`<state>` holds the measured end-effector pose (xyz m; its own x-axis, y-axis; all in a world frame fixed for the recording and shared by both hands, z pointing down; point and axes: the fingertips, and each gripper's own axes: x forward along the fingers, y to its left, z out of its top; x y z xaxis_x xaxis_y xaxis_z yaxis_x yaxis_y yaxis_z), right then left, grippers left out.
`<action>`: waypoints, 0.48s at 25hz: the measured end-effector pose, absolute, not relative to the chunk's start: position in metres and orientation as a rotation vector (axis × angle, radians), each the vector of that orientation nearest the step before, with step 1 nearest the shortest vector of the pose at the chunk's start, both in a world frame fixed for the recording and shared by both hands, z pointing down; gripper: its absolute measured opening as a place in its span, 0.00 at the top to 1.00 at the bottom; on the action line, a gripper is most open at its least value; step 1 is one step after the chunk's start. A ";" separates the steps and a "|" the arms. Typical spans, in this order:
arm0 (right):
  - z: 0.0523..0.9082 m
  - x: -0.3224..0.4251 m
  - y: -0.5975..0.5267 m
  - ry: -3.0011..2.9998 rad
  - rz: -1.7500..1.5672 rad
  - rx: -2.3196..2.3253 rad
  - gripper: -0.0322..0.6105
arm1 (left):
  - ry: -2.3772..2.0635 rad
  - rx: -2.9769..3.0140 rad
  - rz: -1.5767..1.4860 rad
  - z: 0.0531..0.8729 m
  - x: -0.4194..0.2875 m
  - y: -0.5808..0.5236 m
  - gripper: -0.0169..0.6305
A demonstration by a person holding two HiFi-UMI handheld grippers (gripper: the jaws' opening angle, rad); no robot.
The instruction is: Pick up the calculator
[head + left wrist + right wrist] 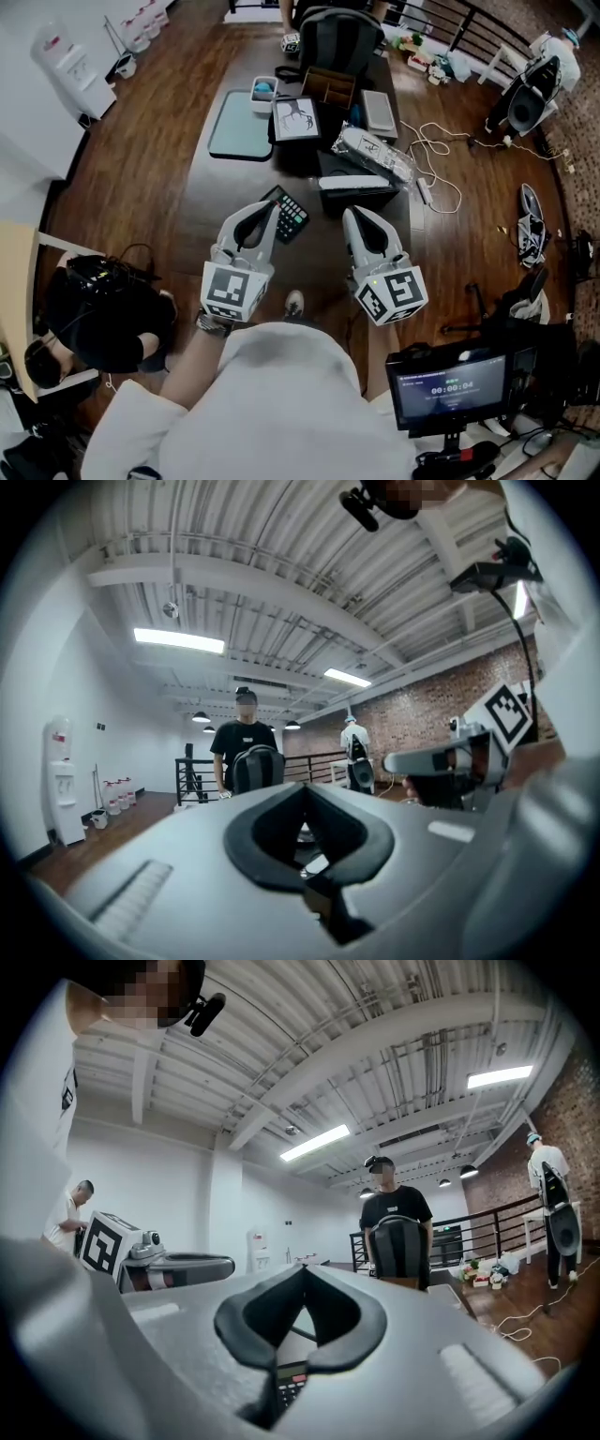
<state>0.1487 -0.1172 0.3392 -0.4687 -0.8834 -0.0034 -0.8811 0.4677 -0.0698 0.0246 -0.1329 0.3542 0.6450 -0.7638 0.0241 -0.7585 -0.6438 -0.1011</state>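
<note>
Black flat calculator with coloured keys (291,217) is lying on the dark wooden table (208,192), just beside the left gripper (266,208) | left gripper and right gripper (355,217) are both hovering with jaws pressed together, gripping nothing | seemingly lining up for the grab.

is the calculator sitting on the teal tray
No, the black calculator lies on the dark table beside the left gripper, apart from the flat teal tray.

Strip lights (178,640) are glaring bright around 10 o'clock in the left gripper view; fisheye's bending the edges, corners going black; the left gripper (305,791) is blurring up close; head view's looking evenly lit, sharp.
</note>
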 end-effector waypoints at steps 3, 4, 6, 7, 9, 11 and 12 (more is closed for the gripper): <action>0.338 0.158 -0.132 2.673 -0.083 -1.578 0.95 | 1.314 -2.748 -0.082 0.350 0.030 -0.146 0.96; 0.337 0.159 -0.136 2.681 -0.080 -1.566 0.95 | 1.328 -2.736 -0.076 0.349 0.030 -0.149 0.96; 0.336 0.158 -0.143 2.692 -0.076 -1.544 0.95 | 1.367 -2.708 -0.077 0.347 0.028 -0.157 0.96; 0.337 0.157 -0.147 2.698 -0.076 -1.535 0.95 | 1.384 -2.698 -0.081 0.346 0.027 -0.162 0.96; 0.339 0.154 -0.153 2.714 -0.085 -1.521 0.95 | 1.394 -2.694 -0.082 0.345 0.026 -0.169 0.96; 0.342 0.150 -0.158 2.724 -0.094 -1.514 0.95 | 1.379 -2.703 -0.085 0.345 0.026 -0.174 0.96; 0.342 0.148 -0.161 2.724 -0.097 -1.513 0.95 | 1.366 -2.712 -0.090 0.347 0.027 -0.176 0.96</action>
